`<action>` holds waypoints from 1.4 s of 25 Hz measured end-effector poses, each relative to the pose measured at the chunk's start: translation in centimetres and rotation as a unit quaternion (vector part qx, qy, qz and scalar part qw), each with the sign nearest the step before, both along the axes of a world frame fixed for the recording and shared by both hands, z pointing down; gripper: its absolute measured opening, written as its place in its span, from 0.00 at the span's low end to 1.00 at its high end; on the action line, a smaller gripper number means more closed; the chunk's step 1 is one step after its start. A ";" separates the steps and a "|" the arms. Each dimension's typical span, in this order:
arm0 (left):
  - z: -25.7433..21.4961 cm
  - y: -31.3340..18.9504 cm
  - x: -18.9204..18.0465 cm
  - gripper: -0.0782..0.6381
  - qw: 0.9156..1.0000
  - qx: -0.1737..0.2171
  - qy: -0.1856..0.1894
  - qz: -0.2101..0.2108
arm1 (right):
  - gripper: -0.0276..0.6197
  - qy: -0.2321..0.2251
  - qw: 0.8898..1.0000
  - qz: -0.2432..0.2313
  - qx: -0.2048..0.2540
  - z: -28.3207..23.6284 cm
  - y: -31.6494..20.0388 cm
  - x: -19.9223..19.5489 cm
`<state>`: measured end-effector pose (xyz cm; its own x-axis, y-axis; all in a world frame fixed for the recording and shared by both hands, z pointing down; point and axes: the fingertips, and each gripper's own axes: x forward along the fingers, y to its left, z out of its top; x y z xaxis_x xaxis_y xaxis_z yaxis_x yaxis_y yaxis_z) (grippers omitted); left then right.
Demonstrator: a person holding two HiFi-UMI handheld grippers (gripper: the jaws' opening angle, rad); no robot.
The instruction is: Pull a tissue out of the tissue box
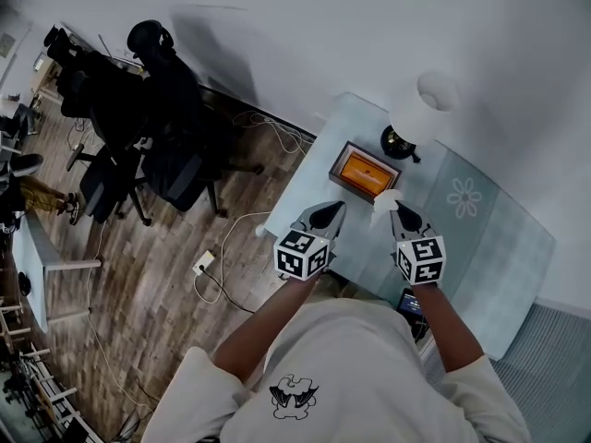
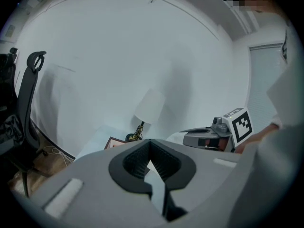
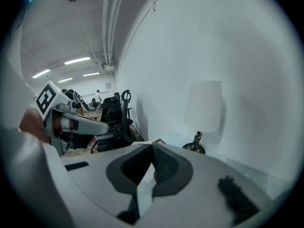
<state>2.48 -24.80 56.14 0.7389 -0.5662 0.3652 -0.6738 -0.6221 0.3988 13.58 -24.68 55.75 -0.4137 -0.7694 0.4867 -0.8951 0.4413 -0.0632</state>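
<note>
tissue box [image 1: 364, 172] on table [image 1: 499, 238] | lamp [image 1: 420, 109] behind box | tissue [image 1: 383, 201] before box | chairs [image 1: 157, 146] left of table

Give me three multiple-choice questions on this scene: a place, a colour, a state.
1. The lamp stands: A on the table beside the tissue box; B on the floor; C on a chair.
2. The tissue box's top is: A green; B orange; C purple.
3. The right gripper is: A wide open; B shut on a tissue; C shut on a cable.
Answers: A, its base sits on the table by the box; B, the head view shows orange; B, white tissue sits between its closed jaws.
</note>
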 end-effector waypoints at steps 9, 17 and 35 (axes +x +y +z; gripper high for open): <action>-4.1 4.3 1.2 0.12 0.999 0.032 0.029 0.022 | 0.06 -0.089 0.995 0.036 0.019 -4.2 4.7 0.5; -6.9 6.1 0.1 0.12 0.997 0.062 0.040 0.023 | 0.06 -0.147 0.987 0.045 0.039 -7.5 7.9 0.6; -6.1 5.6 1.0 0.12 0.998 0.042 0.048 0.026 | 0.06 -0.144 0.988 0.037 0.039 -7.7 7.8 -0.7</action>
<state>3.46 -19.17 50.07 0.7975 -0.5513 0.2450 -0.6009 -0.6893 0.4048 12.91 -16.90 48.09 -0.4678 -0.8328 0.2960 -0.8750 0.3891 -0.2881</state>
